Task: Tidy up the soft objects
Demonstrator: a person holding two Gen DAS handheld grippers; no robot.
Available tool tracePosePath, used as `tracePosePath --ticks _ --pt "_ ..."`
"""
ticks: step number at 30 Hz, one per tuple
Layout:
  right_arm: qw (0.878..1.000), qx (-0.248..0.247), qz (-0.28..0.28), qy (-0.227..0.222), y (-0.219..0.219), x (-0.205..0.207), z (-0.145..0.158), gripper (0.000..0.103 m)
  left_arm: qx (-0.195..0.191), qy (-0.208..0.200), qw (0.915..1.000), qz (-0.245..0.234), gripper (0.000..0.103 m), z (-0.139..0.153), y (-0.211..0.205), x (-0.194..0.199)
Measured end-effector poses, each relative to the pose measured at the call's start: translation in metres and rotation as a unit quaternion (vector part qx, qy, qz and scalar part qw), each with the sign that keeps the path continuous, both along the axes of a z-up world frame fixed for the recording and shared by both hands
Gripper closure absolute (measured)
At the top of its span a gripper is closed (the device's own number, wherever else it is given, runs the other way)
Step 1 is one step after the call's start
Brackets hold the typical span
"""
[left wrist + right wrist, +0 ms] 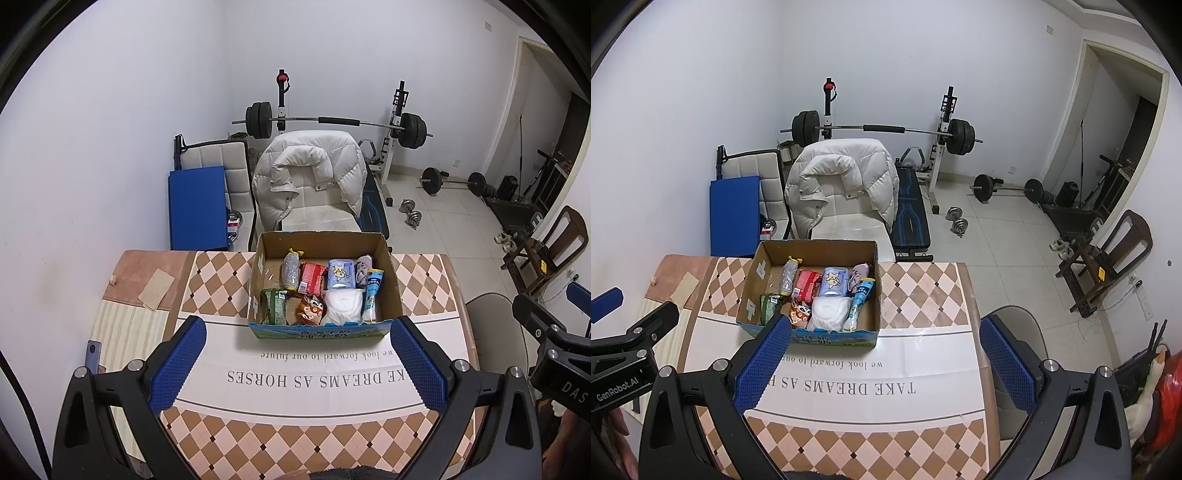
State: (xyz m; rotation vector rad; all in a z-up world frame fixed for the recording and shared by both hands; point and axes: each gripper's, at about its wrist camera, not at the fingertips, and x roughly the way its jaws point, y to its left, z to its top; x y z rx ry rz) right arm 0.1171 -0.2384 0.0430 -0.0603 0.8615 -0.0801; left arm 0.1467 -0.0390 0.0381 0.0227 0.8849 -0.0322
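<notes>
Left gripper [297, 363]: blue-padded fingers spread wide, empty, above the checked tablecloth [229, 273].
Right gripper [882, 365]: spread wide, empty; its left finger overlaps the box's near corner in view.
Brown cardboard box [388, 275]: on the table's far side, holding soft packets, a white folded cloth [343, 302] among them.
Surroundings: white padded jacket [306, 170] draped on a chair behind the box; barbell rack [332, 122] at the wall.

Right finger [764, 363] hides cardboard box [812, 338] front.
</notes>
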Motion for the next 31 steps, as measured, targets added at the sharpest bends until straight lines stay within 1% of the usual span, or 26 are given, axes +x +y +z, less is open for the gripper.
tracePosePath --ticks 31 --pt "1.000 -0.002 -0.004 -0.005 -0.0043 -0.0019 0.0012 0.000 0.001 -0.001 1.0000 0.000 0.001 0.0024 -0.0042 -0.0026"
